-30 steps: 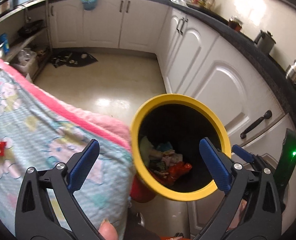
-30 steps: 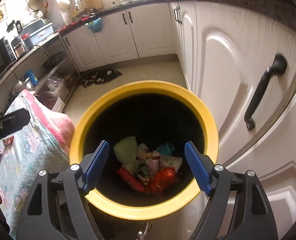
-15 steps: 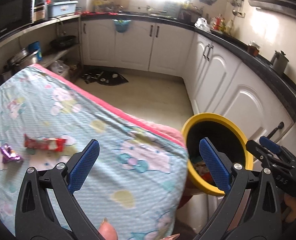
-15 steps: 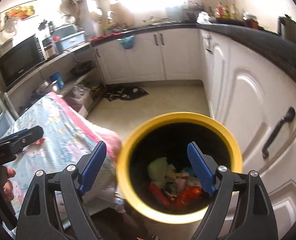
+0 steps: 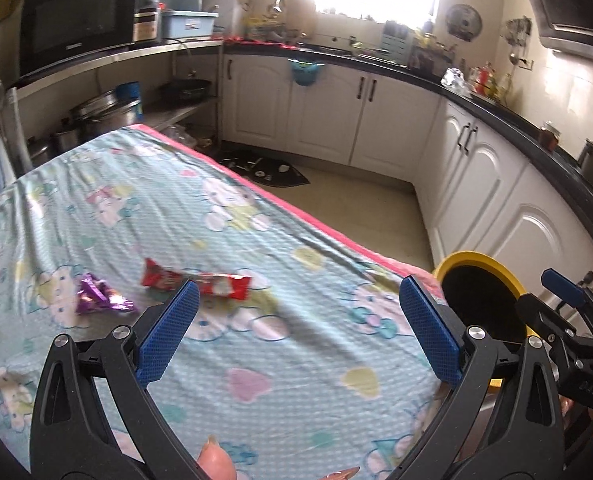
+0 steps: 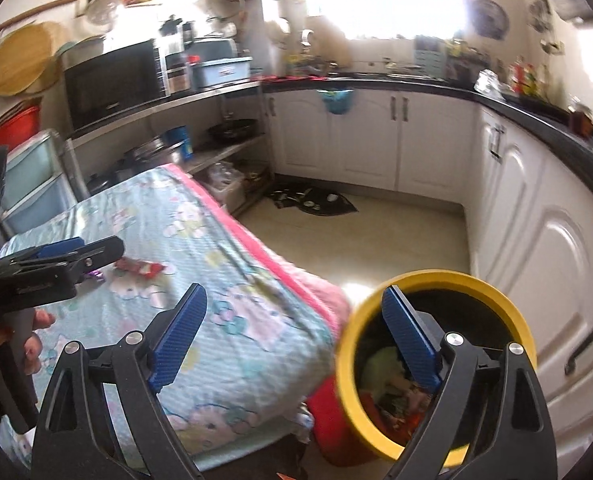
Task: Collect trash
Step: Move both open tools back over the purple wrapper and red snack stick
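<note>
Right gripper opening, empty, above yellow bin; left gripper spread wide, empty, over red wrapper

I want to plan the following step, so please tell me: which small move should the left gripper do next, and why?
Probably bring the left gripper forward and down over the red wrapper. Its fingers stand wide apart with nothing between them, and the red wrapper lies just ahead on the tablecloth, beside a purple wrapper. The yellow bin already holds trash.

Each black plastic two-finger gripper carries blue textured pads and silver pivot screws.
</note>
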`<action>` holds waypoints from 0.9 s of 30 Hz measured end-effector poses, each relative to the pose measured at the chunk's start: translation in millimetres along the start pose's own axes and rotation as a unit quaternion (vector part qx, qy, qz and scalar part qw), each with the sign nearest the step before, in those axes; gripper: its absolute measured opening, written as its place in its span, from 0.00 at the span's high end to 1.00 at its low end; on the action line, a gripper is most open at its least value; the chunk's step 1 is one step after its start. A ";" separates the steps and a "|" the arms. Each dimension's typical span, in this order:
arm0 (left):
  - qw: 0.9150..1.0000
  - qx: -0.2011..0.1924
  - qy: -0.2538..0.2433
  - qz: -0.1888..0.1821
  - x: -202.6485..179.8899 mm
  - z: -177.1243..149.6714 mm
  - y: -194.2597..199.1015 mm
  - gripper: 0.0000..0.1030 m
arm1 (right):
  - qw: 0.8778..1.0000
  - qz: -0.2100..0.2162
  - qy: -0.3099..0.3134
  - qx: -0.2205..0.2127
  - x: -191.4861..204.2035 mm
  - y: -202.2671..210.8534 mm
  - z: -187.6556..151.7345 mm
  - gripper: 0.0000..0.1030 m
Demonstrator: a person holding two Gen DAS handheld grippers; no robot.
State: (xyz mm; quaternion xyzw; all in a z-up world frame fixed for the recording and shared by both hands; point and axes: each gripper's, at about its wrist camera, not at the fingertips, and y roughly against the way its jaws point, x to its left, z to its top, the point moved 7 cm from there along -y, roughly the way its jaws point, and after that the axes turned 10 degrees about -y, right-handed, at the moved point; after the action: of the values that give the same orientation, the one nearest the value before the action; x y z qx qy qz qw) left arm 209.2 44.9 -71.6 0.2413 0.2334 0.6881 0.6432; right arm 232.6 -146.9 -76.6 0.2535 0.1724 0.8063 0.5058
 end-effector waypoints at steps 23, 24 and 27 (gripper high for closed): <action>0.988 0.067 0.134 0.042 135.6 -57.5 -1.6 0.11 | 0.979 0.093 0.162 0.085 127.2 -106.6 -3.4 0.16; 0.986 0.071 0.143 0.040 140.4 -61.4 -3.0 0.11 | 0.977 0.098 0.165 0.095 133.0 -114.6 -6.2 0.16; 0.981 0.080 0.176 0.026 151.9 -70.3 -9.4 0.11 | 0.971 0.115 0.171 0.119 148.9 -134.6 -14.0 0.16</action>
State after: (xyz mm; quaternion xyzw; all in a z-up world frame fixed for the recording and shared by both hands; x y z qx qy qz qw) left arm 163.4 196.3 -127.2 0.1727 0.3911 0.7153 0.5528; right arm 268.9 45.0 -125.1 0.1878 0.3209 0.8641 0.3393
